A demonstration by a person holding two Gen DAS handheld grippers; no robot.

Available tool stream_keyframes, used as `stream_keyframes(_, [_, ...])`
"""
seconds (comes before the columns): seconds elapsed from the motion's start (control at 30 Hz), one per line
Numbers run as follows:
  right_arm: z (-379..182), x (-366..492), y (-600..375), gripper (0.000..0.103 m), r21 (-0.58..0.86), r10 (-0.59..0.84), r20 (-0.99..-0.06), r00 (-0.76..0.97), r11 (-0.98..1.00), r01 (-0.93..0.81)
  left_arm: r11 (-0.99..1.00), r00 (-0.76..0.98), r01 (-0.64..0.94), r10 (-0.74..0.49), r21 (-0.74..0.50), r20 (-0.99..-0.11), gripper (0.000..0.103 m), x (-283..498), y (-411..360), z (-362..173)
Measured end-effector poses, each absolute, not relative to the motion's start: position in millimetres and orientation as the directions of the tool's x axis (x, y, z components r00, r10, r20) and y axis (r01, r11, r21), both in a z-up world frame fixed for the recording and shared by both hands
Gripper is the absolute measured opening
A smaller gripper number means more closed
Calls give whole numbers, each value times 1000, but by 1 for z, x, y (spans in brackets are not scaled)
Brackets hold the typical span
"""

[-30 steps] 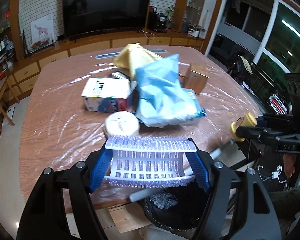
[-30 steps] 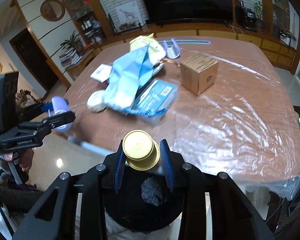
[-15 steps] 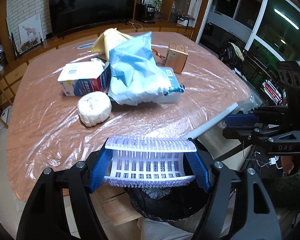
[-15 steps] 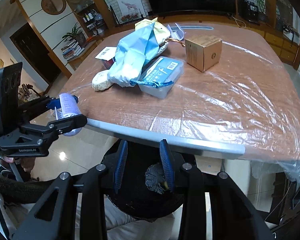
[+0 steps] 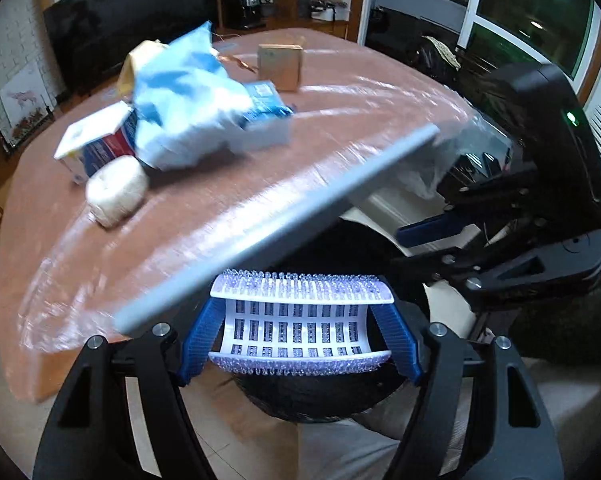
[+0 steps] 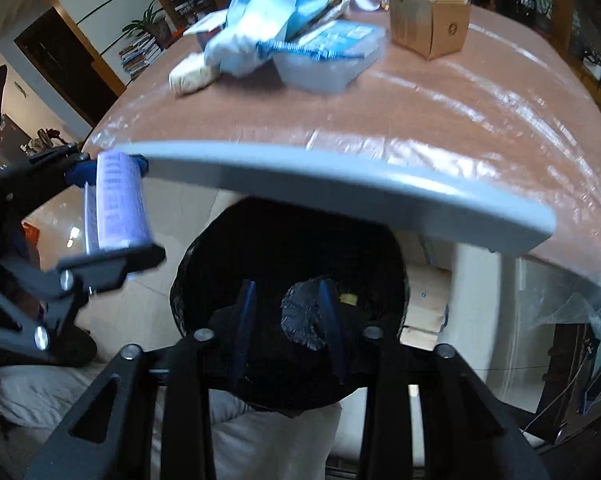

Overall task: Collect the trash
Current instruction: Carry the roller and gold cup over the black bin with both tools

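Note:
My left gripper [image 5: 300, 328] is shut on a white plastic brush head with purple bristles [image 5: 300, 320], just over the rim of the black-lined trash bin [image 5: 312, 400]; it also shows in the right wrist view [image 6: 116, 204]. My right gripper [image 6: 288, 320] is open and empty above the bin [image 6: 292, 248]. A small yellow object [image 6: 348, 299] lies inside the bin. On the table [image 6: 420, 120] lie a blue plastic bag [image 5: 180, 108], a white-blue carton [image 5: 96, 144], a round white roll [image 5: 116, 192], a clear blue-labelled pack [image 6: 328, 52] and a cardboard box [image 6: 428, 20].
The grey table edge [image 5: 280, 220] runs just over the bin, close above both grippers. A clear plastic sheet covers the table top. A TV [image 5: 120, 12] and cabinets stand beyond the table. The floor lies to the left of the bin.
The gold cup that my right gripper held one second ago is gone from it and the jaws stand open. Both grippers have dropped below the table edge, closer to the bin.

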State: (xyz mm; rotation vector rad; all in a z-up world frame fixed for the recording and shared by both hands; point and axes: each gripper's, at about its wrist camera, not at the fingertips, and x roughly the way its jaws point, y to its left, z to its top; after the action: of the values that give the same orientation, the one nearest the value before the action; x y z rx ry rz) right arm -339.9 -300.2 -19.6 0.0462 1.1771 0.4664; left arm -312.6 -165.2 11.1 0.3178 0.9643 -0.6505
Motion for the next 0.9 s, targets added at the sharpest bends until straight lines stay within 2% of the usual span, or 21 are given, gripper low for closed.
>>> stream_keyframes(0.4, [-56,-335,-297,18,268,351,-905,240,909,-318,739,321,674,-304,-9,-897,73,-316,-184,-42])
stream_keyframes(0.9, [-94,-326,-287,18,253,315,-930,189,923,-290,723,266,688,-176,59,-948,73,-300,-200,-105])
